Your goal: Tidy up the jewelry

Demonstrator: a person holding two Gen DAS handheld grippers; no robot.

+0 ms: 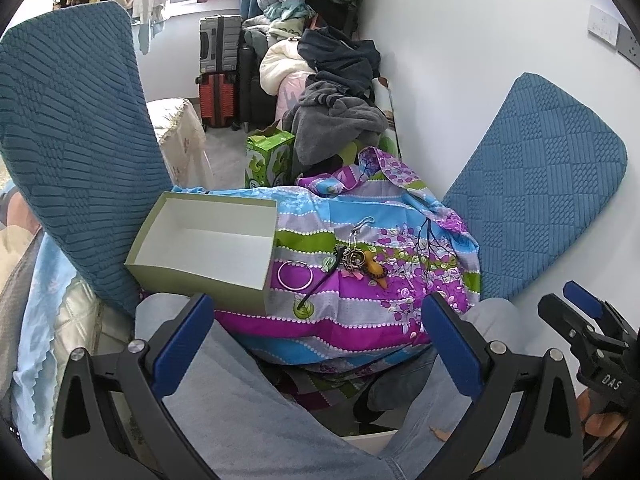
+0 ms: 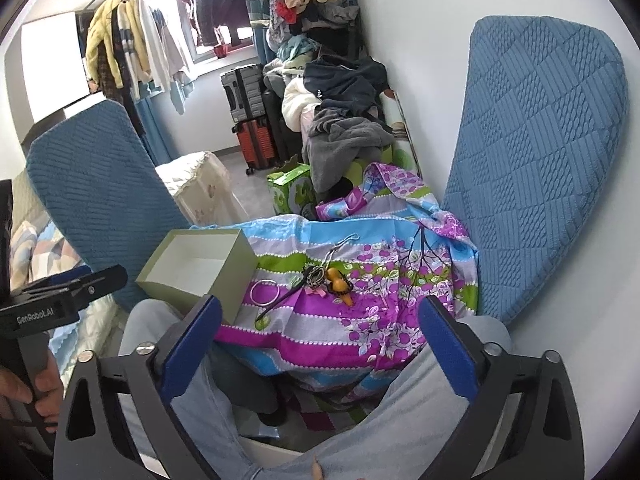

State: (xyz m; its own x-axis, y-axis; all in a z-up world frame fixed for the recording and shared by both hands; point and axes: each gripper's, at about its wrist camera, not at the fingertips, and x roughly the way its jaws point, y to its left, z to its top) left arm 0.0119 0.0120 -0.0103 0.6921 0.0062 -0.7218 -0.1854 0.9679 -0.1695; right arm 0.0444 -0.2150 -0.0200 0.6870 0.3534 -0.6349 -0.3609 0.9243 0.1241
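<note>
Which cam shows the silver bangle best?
Left wrist: the silver bangle reads as a full, unobstructed ring on the floral cloth beside the open box. Right wrist shows the bangle smaller and more foreshortened, with the dark hairpin at its edge.

Box (image 1: 202, 248) sits on cloth (image 1: 352, 312), w/ bangle (image 1: 296, 275) just beside it at 3 o'clock. Hair stick (image 1: 320, 280) lies next at 3, then pendant pile (image 1: 362, 262). Chairs (image 1: 72, 152) flank at 9 & 3.

Black gripper (image 1: 316, 344), blue pads (image 1: 450, 344)
</note>
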